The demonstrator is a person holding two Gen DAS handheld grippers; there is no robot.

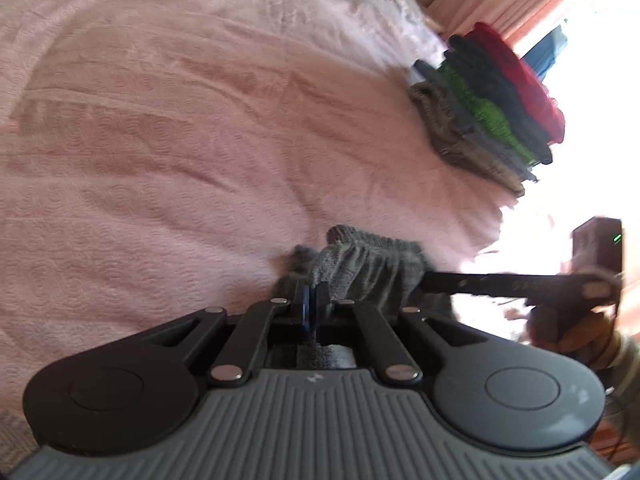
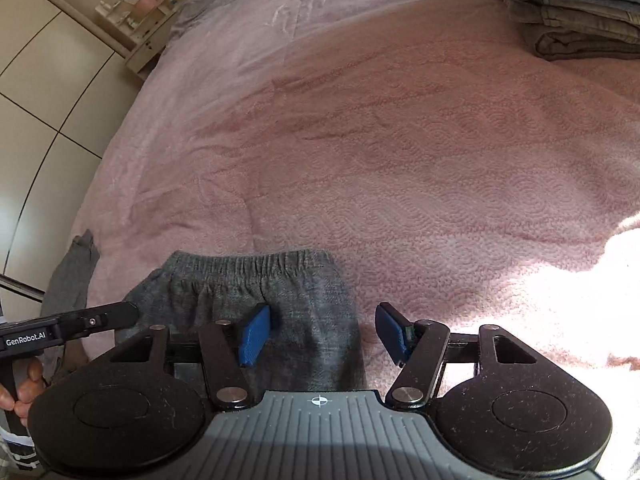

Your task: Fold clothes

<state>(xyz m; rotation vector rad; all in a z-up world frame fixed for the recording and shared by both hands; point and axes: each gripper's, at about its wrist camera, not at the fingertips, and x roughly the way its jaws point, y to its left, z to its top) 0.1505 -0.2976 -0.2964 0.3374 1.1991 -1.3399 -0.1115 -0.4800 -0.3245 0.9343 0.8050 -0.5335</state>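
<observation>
A pair of grey knit pants with an elastic waistband lies at the near edge of the pink bed; it also shows in the left wrist view. My left gripper is shut on the waistband edge of the grey pants; it shows from the side in the right wrist view. My right gripper is open, its blue fingers spread above the pants' right side, holding nothing. It shows in the left wrist view as a dark bar at the right.
A pink textured blanket covers the bed. A stack of folded clothes, grey, green, dark and red, stands at the bed's far right edge, also in the right wrist view. A tiled floor and a shelf lie left of the bed.
</observation>
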